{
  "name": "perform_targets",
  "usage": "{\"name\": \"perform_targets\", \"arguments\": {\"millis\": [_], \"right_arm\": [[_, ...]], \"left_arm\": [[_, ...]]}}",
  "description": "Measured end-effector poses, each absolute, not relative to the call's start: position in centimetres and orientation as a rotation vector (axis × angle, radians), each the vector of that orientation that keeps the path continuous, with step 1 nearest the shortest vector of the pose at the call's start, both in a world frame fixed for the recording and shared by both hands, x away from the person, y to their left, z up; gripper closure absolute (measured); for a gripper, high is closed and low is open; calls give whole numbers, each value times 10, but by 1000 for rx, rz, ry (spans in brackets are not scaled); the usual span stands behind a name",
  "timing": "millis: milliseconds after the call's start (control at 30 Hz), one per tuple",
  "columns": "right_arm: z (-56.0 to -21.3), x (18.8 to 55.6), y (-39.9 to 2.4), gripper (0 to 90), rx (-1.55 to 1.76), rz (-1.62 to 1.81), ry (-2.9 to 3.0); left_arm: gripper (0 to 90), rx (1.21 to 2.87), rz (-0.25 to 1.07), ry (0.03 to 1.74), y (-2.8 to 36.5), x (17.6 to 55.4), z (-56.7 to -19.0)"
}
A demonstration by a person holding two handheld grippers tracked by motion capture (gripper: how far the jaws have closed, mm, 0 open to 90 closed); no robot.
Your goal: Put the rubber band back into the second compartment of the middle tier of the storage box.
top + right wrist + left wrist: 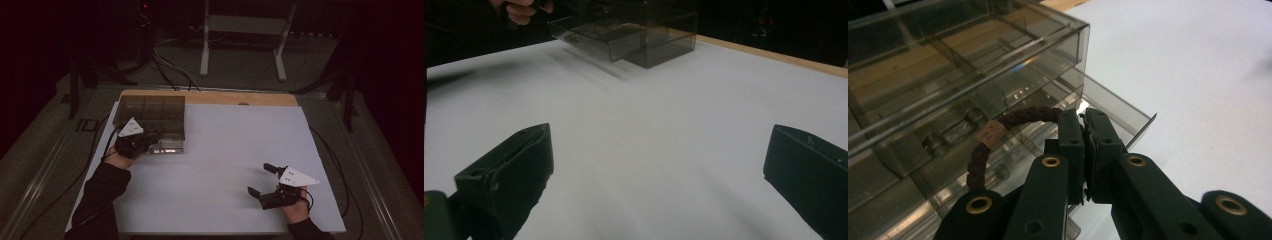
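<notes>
My left gripper (1083, 150) is clamped tight, jaws pressed together, reaching out at the far left with my forearm (100, 195) in a dark sleeve angled up behind it. My right gripper (264, 179) sits low near the front right, jaws spread wide apart, pointing left, my hand (295, 210) behind it.

I see bare white table (220, 165) across the frame's centre and right; the smoky drawer box (150, 117) blocks the upper left.
</notes>
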State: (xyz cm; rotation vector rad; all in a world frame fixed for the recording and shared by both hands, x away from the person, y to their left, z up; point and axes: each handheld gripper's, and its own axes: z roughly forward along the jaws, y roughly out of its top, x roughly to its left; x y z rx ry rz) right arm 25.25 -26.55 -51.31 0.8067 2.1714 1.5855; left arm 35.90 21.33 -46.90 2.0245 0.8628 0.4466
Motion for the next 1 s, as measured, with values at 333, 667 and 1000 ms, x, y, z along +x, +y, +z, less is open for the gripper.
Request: {"name": "perform_targets", "arguments": {"millis": [333, 667, 1000], "right_arm": [[-513, 253, -266, 0, 806, 1589, 2168], [-513, 253, -265, 0, 804, 1586, 2169], [-513, 252, -265, 0, 803, 1583, 2170]], "left_arm": [[881, 2031, 424, 895, 221, 365, -481], [880, 2048, 408, 934, 224, 370, -492], [877, 2074, 390, 955, 221, 371, -493]]}}
